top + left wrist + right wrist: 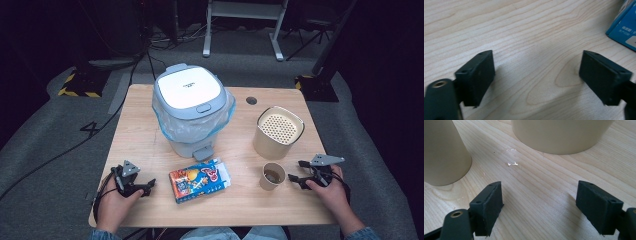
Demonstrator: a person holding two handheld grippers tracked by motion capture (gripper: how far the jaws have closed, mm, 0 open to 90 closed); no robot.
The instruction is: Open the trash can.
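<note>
Small tan paper cup (273, 176); upright; dark dregs inside

Blue, orange-printed carton (199, 181); beige cup (272, 176); pale wood-grain table (145, 145) (grippers black).

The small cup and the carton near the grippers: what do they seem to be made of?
Cup: probably paper, matte beige, with a thin rolled rim.
Carton: likely coated cardboard, glossy colour print, with folded flaps open at one end.

A white number 4 (90, 129) is marked on the grey floor left of the table. Small print on the bin lid (189, 86) and the blue carton (627, 31) is too small to read.
</note>
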